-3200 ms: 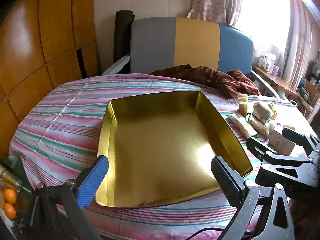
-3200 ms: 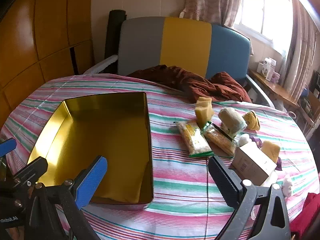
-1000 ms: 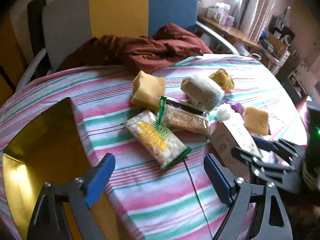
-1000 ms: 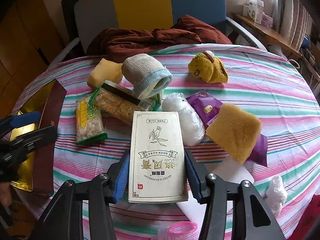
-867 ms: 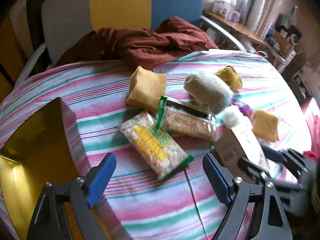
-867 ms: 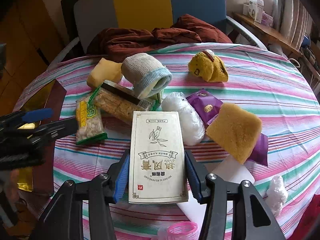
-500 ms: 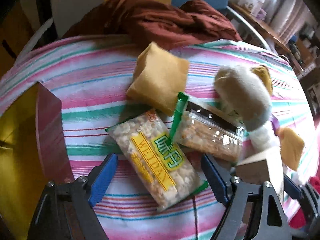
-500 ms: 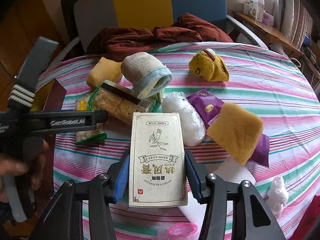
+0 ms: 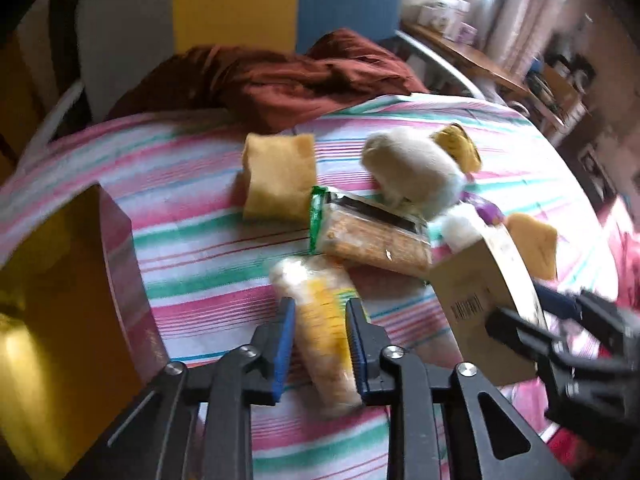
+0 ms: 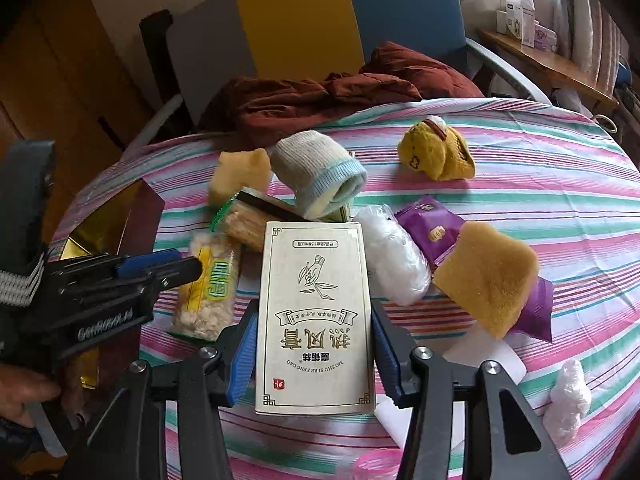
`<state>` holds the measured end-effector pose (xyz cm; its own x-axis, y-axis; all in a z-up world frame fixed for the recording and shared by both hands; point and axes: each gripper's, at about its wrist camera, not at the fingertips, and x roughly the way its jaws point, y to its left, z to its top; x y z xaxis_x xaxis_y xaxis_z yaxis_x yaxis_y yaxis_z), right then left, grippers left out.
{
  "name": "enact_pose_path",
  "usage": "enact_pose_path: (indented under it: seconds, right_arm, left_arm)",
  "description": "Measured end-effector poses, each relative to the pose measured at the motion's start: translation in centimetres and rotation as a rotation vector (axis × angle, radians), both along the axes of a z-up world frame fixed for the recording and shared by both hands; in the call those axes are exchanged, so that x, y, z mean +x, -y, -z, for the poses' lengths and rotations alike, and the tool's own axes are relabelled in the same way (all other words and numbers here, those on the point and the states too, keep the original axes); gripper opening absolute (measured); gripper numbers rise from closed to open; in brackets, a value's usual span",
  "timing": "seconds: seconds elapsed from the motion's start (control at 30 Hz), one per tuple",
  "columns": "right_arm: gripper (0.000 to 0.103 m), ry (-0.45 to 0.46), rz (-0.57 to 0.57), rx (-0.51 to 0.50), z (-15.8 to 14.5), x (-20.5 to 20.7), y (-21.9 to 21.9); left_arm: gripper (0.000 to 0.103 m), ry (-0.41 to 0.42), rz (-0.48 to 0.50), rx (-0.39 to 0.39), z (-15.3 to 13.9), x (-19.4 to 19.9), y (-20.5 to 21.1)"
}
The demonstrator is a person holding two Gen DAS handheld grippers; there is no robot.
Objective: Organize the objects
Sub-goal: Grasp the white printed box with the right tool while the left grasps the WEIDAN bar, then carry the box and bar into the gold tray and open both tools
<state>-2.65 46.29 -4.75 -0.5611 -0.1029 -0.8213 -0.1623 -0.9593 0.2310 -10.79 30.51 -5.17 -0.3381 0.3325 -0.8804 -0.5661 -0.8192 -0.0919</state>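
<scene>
A clear snack packet with a yellow and green label [image 9: 316,288] lies on the striped tablecloth. My left gripper [image 9: 320,305] is down over it, its jaws closing, and the blue pads pinch the packet's sides. In the right wrist view the left gripper [image 10: 187,264] comes in from the left onto that packet [image 10: 212,284]. My right gripper [image 10: 314,312] is shut on a white box with printed characters [image 10: 316,280], tilted up off the cloth. The box [image 9: 472,280] and the right gripper [image 9: 520,304] show at the right of the left wrist view. A gold tin tray [image 9: 60,280] sits at the left.
Around the packet lie a cracker pack [image 9: 372,240], yellow sponges [image 9: 280,176] [image 10: 488,276], a rolled sock [image 10: 316,172], a yellow plush toy [image 10: 436,152], a purple sachet [image 10: 428,228] and a white plastic bag [image 10: 392,260]. A dark red cloth [image 10: 340,92] lies at the table's far edge, before a chair.
My left gripper swung from the tray to the pile, came down over the snack packet and its jaws closed from wide open onto it. The right gripper kept its hold on the box.
</scene>
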Motion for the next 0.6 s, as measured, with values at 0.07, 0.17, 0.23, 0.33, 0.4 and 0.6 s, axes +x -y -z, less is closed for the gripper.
enact_pose_path:
  seconds: [0.07,0.17,0.23,0.33,0.4,0.6]
  right_arm:
    - [0.052,0.009,0.012,0.010,0.1,0.0,0.0]
    - [0.052,0.003,0.028,0.008,0.1,0.1,-0.3]
    - [0.052,0.003,0.034,0.010,0.1,0.2,-0.4]
    - [0.052,0.008,0.041,0.012,0.1,0.1,-0.6]
    - [0.052,0.002,0.043,0.008,0.0,0.2,-0.6]
    - [0.052,0.005,0.036,0.008,0.1,0.1,-0.6]
  left_arm:
    - [0.027,0.028,0.001,-0.004,0.1,0.3,0.6]
    - [0.062,0.008,-0.020,-0.018,0.0,0.6,0.3]
    - [0.067,0.007,-0.040,-0.036,0.0,0.4,-0.2]
    - [0.075,-0.008,-0.042,-0.071,0.2,0.1,-1.1]
    - [0.076,-0.018,-0.047,-0.097,0.9,-0.3,-1.9]
    - [0.058,0.054,-0.059,-0.137,3.8,-1.0,-3.1]
